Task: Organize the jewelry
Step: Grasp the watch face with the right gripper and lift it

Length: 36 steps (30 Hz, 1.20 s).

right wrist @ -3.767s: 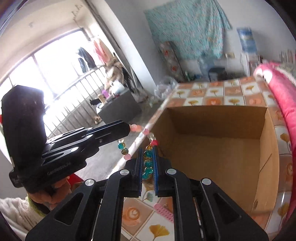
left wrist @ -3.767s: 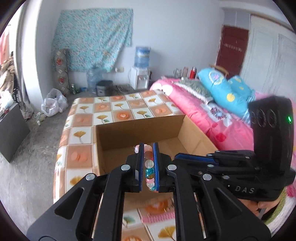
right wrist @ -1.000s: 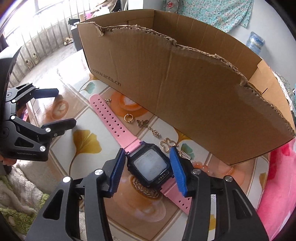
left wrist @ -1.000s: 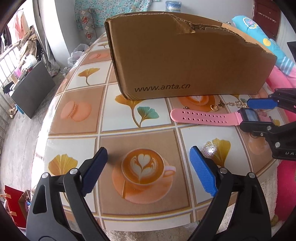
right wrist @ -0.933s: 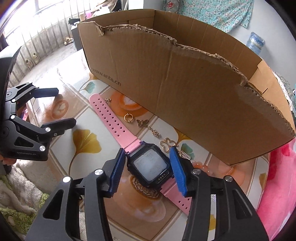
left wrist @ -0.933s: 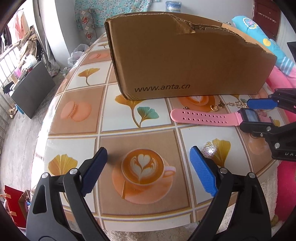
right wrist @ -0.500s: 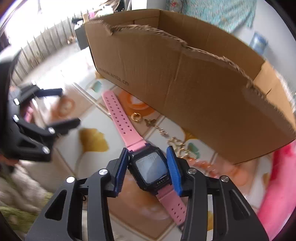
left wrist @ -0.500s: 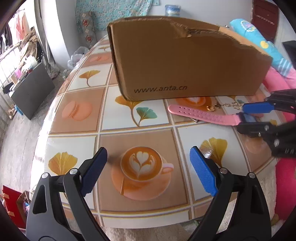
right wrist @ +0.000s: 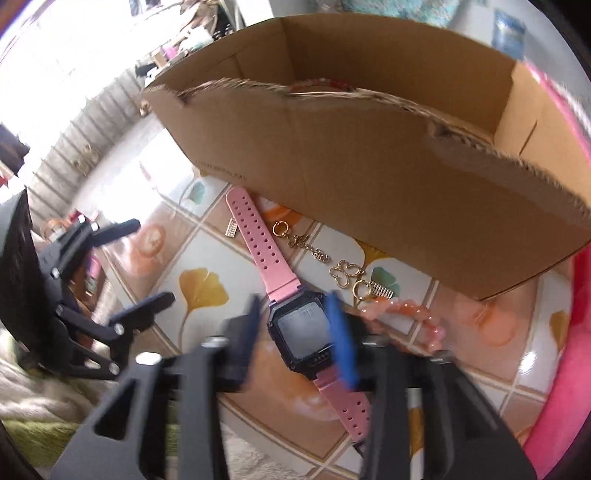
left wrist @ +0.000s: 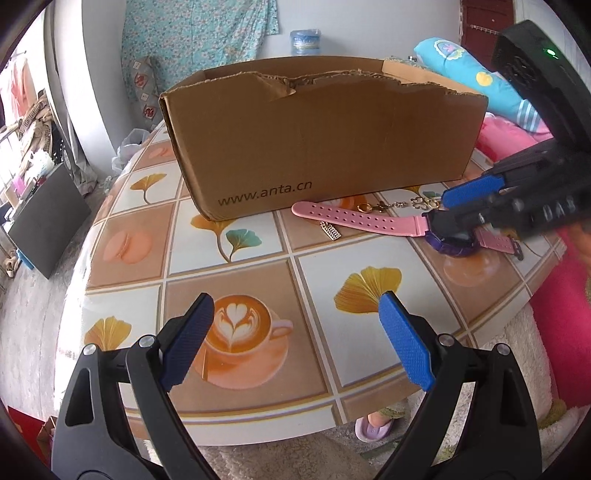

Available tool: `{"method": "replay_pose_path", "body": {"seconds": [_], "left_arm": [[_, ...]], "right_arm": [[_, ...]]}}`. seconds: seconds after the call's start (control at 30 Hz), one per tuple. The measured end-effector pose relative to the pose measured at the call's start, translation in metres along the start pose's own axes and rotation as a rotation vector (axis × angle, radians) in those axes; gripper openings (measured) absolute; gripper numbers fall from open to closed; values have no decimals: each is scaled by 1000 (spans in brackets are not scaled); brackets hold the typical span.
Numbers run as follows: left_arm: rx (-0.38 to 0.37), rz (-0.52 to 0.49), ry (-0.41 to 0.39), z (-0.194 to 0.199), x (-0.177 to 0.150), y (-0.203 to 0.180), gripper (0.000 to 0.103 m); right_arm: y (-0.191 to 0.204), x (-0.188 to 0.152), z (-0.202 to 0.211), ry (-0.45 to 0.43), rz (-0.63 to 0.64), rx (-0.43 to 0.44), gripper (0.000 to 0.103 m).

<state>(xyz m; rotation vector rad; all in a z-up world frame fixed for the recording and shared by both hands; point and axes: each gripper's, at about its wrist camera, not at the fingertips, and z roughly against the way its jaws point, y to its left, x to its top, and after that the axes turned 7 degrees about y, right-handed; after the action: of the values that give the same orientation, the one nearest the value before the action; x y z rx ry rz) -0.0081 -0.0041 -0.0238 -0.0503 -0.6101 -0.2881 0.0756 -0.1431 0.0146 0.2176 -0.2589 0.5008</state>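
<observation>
watch (right wrist: 301, 334) | pink strap, black face | flat on table beside box (right wrist: 369, 155)

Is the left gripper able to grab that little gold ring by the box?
Probably yes. The left gripper hangs open over bare table, with nothing between it and the gold ring. The pink watch strap lies right beside the ring, so pinching only the ring looks fiddly.

White wall (left wrist: 229, 11), floral cloth (left wrist: 195, 33), grey floor (left wrist: 29, 295)
</observation>
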Motion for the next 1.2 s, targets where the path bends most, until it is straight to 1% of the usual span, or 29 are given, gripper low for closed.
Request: {"method": "replay_pose_path", "body": {"seconds": [0.1,0.2,0.33,0.4,0.47,0.53,0.6,0.63,0.7,0.8,0.83,0.87,0.93,1.0,1.03,1.1,1.2], "left_arm": [[-5,6,2,-1,0,2,87],[-3,5,-1,-2,1,5,87],[2,-1,-20,0,0,2,87],[11,-19,-37,1,-1,-2,87],[23,-46,-55,4,-2,-8,87],[42,-95,-89,8,-4,-16,87],[62,-143,-115,10,-4,-25,87],[73,-170,-126,11,-4,-30,87],[90,-225,-147,10,-4,-40,87],[104,-295,-169,6,-3,-52,80],[102,-318,-172,5,-2,-56,76],[96,-345,-171,2,0,-60,72],[97,-372,-179,1,2,-64,69],[101,-400,-190,-2,5,-68,67],[105,-413,-193,-4,7,-69,64],[112,-438,-198,-8,10,-72,63],[123,-479,-188,-15,14,-78,51]], "right_arm": [[12,-3,-7,22,78,-91,47],[23,-6,-15,48,123,-139,47],[26,-5,-16,54,124,-107,45],[21,-2,-20,55,124,-88,44],[11,-2,-15,63,93,-8,44],[-4,-3,-11,74,36,86,44],[-15,-3,-11,79,-10,153,44],[-24,-3,-10,85,-43,205,44],[-33,-4,-11,96,-69,266,44],[-52,-5,-13,117,-114,376,44],[-56,-6,-14,122,-125,405,44],[-60,-6,-14,125,-133,427,44],[-62,-7,-16,130,-148,470,44],[-63,-10,-16,132,-140,486,44],[-62,-11,-16,137,-138,500,44],[-65,-11,-15,140,-128,513,44],[-65,-11,-15,142,-119,526,44]]}}
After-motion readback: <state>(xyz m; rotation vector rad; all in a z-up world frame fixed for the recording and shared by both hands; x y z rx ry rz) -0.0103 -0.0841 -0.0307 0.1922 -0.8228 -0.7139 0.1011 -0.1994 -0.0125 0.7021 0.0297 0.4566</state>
